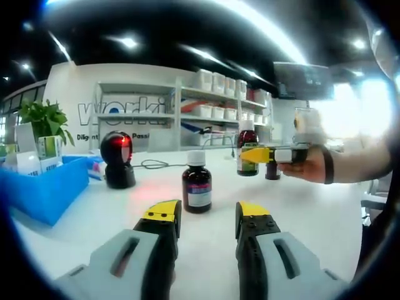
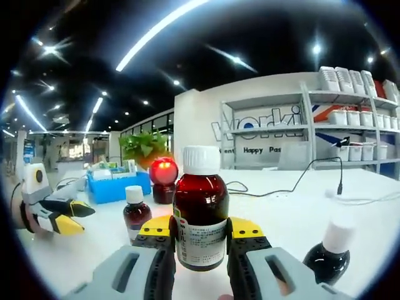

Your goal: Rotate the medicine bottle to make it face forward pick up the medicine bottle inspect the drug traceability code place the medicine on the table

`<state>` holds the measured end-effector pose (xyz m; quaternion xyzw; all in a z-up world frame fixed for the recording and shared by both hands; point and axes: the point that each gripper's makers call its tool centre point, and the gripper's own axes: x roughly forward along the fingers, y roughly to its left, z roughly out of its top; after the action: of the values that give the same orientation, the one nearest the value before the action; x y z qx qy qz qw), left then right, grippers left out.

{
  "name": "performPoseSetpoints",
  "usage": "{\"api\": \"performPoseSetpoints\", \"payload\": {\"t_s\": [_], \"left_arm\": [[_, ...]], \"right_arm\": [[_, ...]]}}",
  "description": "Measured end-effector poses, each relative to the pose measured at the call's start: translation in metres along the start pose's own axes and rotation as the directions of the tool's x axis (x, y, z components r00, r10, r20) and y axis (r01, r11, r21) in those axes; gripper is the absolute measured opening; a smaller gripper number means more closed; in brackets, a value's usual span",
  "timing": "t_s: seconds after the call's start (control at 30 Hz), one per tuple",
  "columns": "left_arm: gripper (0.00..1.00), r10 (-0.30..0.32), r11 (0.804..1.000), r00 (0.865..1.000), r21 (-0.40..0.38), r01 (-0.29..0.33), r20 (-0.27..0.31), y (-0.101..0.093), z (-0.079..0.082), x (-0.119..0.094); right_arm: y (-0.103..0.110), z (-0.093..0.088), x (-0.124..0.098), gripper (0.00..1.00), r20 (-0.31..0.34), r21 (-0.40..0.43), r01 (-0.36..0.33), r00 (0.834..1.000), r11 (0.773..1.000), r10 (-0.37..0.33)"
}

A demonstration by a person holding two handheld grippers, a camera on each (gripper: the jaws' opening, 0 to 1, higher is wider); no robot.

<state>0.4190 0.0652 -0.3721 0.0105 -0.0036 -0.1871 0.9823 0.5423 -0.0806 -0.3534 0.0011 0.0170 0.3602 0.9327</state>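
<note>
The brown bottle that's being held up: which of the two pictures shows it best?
The right gripper view. The held medicine bottle stands close and central between the right gripper jaws, its white cap and label plain. In the left gripper view the same bottle is small and distant, with that gripper crossing its front.

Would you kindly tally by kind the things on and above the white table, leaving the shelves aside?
medicine bottle: 3
barcode scanner: 1
blue bin: 1
green plant: 1
Total: 6
</note>
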Motion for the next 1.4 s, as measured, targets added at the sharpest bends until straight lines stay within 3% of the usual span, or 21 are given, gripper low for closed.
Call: {"api": "performPoseSetpoints", "payload": {"t_s": [0.6, 1.4], "left_arm": [[0.26, 0.001, 1.000, 1.000, -0.002, -0.001, -0.002, 0.001, -0.001, 0.001], [0.26, 0.002, 1.000, 1.000, -0.003, -0.002, -0.001, 0.001, -0.001, 0.000]], "right_arm": [[0.002, -0.026, 0.004, 0.26, -0.078, -0.019, -0.013, 0.997, 1.000, 0.011], [0.008, -0.032, 0.004, 0.28, -0.092, -0.065, -0.031, 0.995, 0.997, 0.025]]}}
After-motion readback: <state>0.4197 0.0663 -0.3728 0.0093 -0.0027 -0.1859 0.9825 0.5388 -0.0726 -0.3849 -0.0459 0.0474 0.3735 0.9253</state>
